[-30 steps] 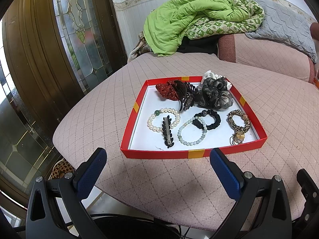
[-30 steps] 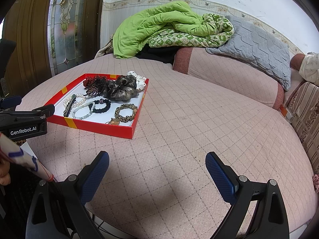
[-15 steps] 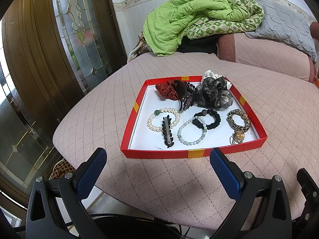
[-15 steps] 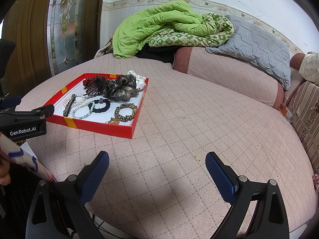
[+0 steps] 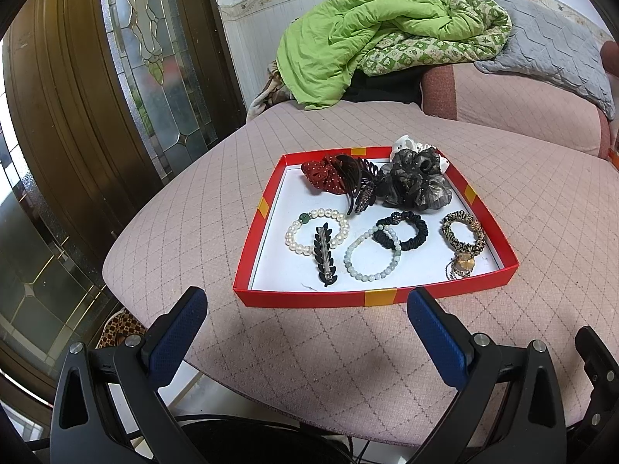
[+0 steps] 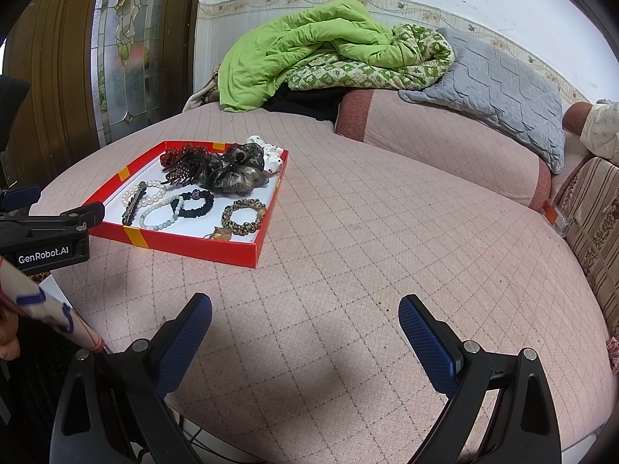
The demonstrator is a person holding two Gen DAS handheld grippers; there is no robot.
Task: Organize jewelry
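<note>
A red tray (image 5: 301,297) with a white floor sits on the pink quilted bed; it also shows in the right wrist view (image 6: 193,248). In it lie a pearl bracelet (image 5: 294,236), a black leaf hair clip (image 5: 324,255), a pale green bead bracelet (image 5: 371,272), a black scrunchie (image 5: 414,232), a leopard scrunchie (image 5: 462,245), a red dotted bow (image 5: 323,178), a dark claw clip (image 5: 359,189) and a grey scrunchie (image 5: 418,185). My left gripper (image 5: 305,309) is open and empty just before the tray's near edge. My right gripper (image 6: 305,317) is open and empty over bare bed, right of the tray.
A green quilt (image 5: 367,27) and a grey pillow (image 6: 499,89) lie at the back on a pink bolster (image 6: 445,143). A wooden door with glass panes (image 5: 135,58) stands at the left. The bed edge (image 5: 127,282) drops off at front left. The left gripper's body (image 6: 42,239) shows at left.
</note>
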